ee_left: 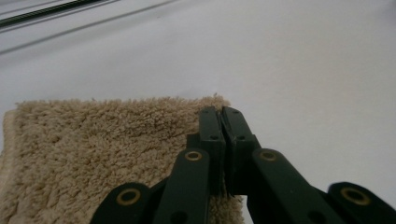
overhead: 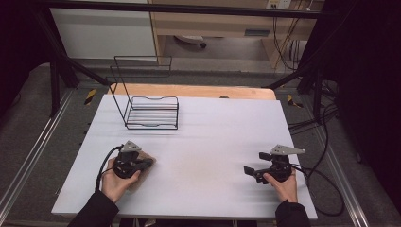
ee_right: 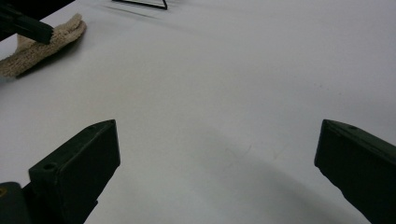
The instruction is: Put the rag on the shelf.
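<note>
One beige terry towel (ee_left: 102, 154) lies on the near left part of the white surface (overhead: 208, 137), and it is the single cloth in the scene. Two tools are in play, one in each of the person's hands. The left tool (ee_left: 222, 114) sits over the towel's right edge with its black jaws pressed together, and a strip of the pile is caught between them near the towel's far right corner; in the high view the same tool (overhead: 150, 163) lies across the towel with the hand (overhead: 116, 182) behind it. The right tool (overhead: 249, 171) rests near the right edge of the surface, well apart from the towel, its two jaws spread wide with bare surface between them. One black wire rack (overhead: 150, 111) stands at the far left of the surface, its tall back frame rising behind a low basket. The surface is a white board laid on a wooden table whose far edge shows as a tan strip. Around it are dark metal frame posts, grey floor, trailing black cables at the right, and pale furniture at the far wall.
</note>
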`<state>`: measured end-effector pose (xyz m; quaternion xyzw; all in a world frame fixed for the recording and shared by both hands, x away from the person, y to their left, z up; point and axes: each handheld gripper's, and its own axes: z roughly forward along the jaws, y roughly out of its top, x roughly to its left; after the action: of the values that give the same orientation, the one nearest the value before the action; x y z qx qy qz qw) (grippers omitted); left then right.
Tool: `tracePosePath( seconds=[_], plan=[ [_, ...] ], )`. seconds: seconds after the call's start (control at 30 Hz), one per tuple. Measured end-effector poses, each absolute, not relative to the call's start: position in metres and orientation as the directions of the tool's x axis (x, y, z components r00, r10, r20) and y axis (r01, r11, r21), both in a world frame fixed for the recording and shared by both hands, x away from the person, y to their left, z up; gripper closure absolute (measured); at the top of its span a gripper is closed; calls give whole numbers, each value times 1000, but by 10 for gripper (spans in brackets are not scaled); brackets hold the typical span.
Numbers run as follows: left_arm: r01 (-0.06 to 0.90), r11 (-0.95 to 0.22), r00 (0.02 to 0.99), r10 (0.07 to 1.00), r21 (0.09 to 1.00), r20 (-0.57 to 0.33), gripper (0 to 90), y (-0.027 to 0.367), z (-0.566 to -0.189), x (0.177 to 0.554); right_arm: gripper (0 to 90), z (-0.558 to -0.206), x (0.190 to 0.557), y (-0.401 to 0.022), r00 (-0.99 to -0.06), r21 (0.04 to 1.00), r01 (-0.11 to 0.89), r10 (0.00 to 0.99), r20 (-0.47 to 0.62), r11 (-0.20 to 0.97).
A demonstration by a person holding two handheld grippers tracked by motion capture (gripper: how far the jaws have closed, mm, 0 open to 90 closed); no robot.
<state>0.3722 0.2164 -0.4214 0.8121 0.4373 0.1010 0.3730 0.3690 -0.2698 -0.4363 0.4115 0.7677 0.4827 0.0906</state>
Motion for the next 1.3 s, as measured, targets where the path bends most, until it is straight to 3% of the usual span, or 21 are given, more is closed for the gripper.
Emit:
tracePosePath(
  seconds=[0.2, 0.47, 0.53, 0.57, 0.6, 0.63, 0.8, 0.93, 1.3],
  plan=[
    [643, -319, 618, 753, 696, -226, 871, 196, -417, 368, 7, -437, 369, -270, -646, 815, 544, 719, 257, 198],
    [617, -359, 659, 722, 700, -210, 842, 185, -430, 376, 11, -438, 370, -267, -647, 811, 549, 717, 260, 201],
    [602, -345, 664, 717, 720, -211, 694, 190, -427, 376, 13, -438, 370, -265, -646, 812, 547, 721, 252, 206],
    [590, -341, 667, 717, 732, -203, 694, 194, -423, 376, 13, -438, 370, -265, -646, 812, 547, 721, 252, 206],
    [578, -342, 671, 715, 741, -194, 579, 199, -420, 376, 15, -437, 370, -263, -648, 811, 544, 722, 243, 215],
    [567, -341, 671, 719, 750, -180, 536, 205, -416, 376, 16, -437, 369, -262, -645, 812, 544, 724, 243, 212],
    [563, -342, 639, 757, 753, -134, 420, 246, -407, 375, 19, -436, 369, -253, -636, 810, 548, 733, 240, 210],
    [599, -336, 598, 791, 727, -127, 414, 278, -413, 371, 24, -435, 369, -241, -628, 811, 547, 742, 235, 206],
    [664, -358, 575, 806, 656, -142, 522, 295, -436, 376, 52, -426, 368, -187, -630, 810, 548, 740, 236, 209]
  ],
)
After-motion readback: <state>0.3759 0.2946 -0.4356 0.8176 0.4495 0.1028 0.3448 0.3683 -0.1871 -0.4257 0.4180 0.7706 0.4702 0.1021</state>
